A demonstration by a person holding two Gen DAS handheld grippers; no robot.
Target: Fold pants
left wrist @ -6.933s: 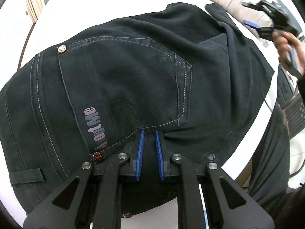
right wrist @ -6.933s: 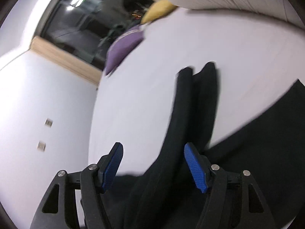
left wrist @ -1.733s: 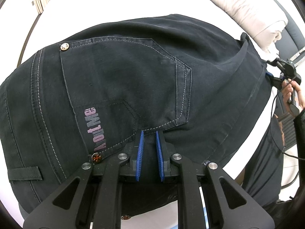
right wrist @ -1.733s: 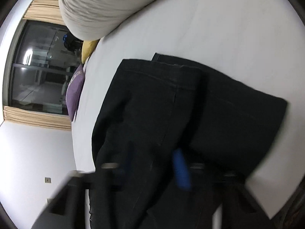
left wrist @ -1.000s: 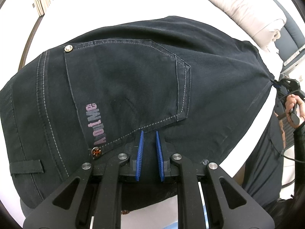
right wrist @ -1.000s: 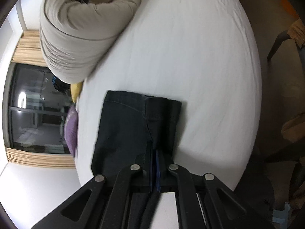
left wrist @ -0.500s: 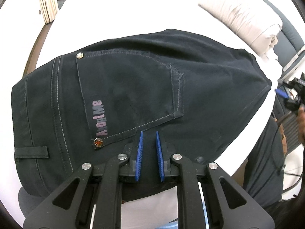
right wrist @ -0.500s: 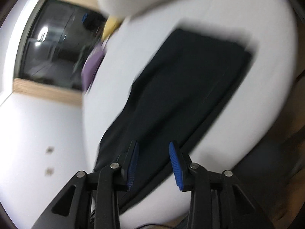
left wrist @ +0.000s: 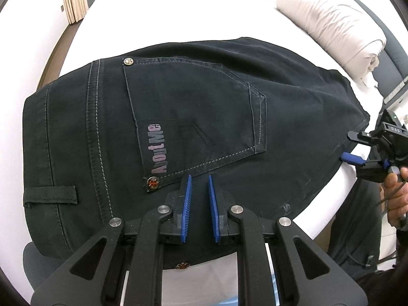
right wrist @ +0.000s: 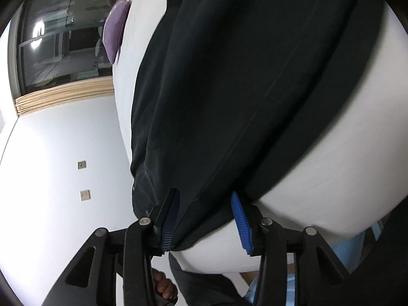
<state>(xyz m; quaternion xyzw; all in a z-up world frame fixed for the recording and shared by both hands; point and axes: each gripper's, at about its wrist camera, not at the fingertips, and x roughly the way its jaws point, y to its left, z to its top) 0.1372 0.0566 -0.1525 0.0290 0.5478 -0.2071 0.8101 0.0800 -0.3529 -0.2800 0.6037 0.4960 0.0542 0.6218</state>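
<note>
In the left wrist view the left gripper point(left wrist: 198, 205) has its blue pads nearly together, pinching the near edge of the dark pants point(left wrist: 193, 117), which lie folded flat on the white bed point(left wrist: 163, 12). In the right wrist view the right gripper point(right wrist: 205, 220) has just been opening; its jaws stand apart over the edge of the pants point(right wrist: 242, 89), pressing nothing.

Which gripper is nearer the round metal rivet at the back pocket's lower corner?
Left. The left gripper hovers just beside the rivet on the dark folded jeans; the right gripper sits at their far edge.
</note>
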